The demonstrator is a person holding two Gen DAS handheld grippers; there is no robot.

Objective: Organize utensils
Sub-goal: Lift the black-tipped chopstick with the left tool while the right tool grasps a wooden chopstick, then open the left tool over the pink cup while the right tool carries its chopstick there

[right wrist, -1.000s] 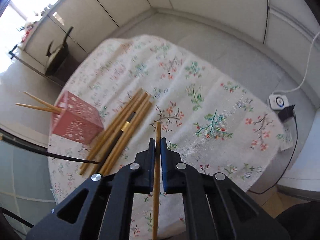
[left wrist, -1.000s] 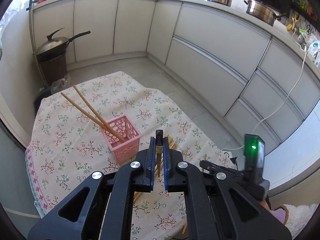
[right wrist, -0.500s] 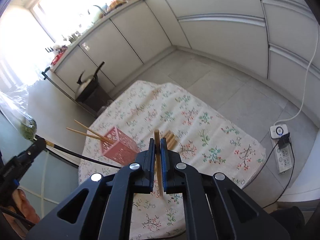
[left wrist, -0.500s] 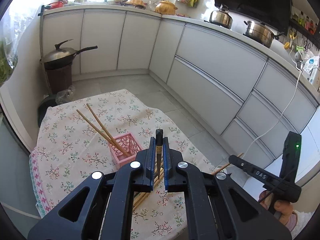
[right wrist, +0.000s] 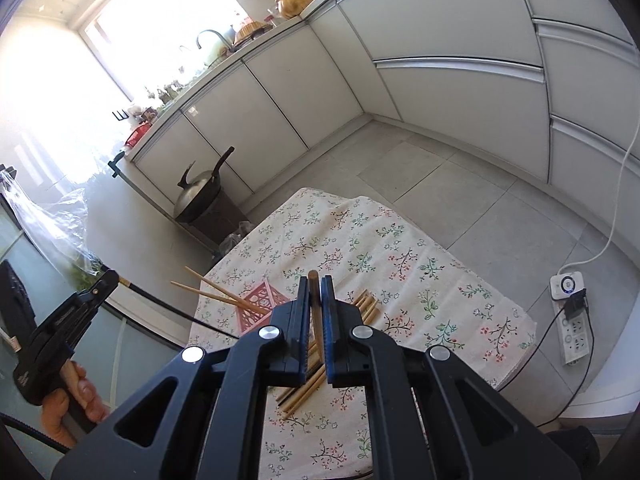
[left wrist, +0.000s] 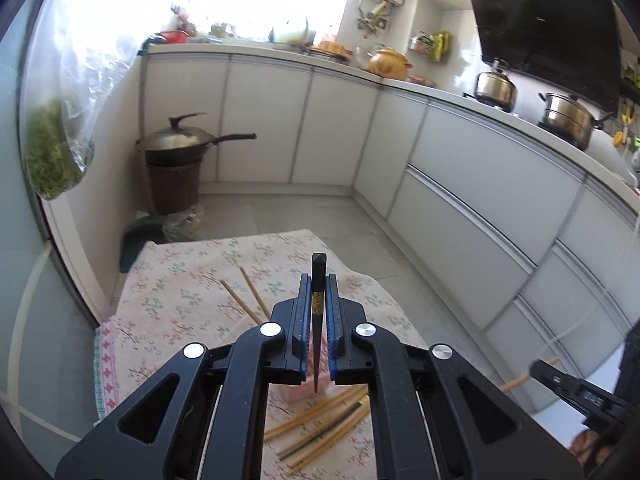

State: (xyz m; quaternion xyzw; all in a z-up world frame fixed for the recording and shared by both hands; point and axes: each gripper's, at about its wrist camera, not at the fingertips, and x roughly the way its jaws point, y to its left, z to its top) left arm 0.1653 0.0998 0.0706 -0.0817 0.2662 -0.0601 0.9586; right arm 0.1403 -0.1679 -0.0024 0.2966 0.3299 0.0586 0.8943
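each clamped on one chopstick, the left gripper (left wrist: 318, 322) and right gripper (right wrist: 315, 320) carry theirs, probably next needing lowering into the pink basket (right wrist: 262, 306) at centre frame

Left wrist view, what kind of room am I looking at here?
A home kitchen, most likely: white cabinets under a countertop carrying steel pots, a black range hood above them, and a lidded wok in the corner.
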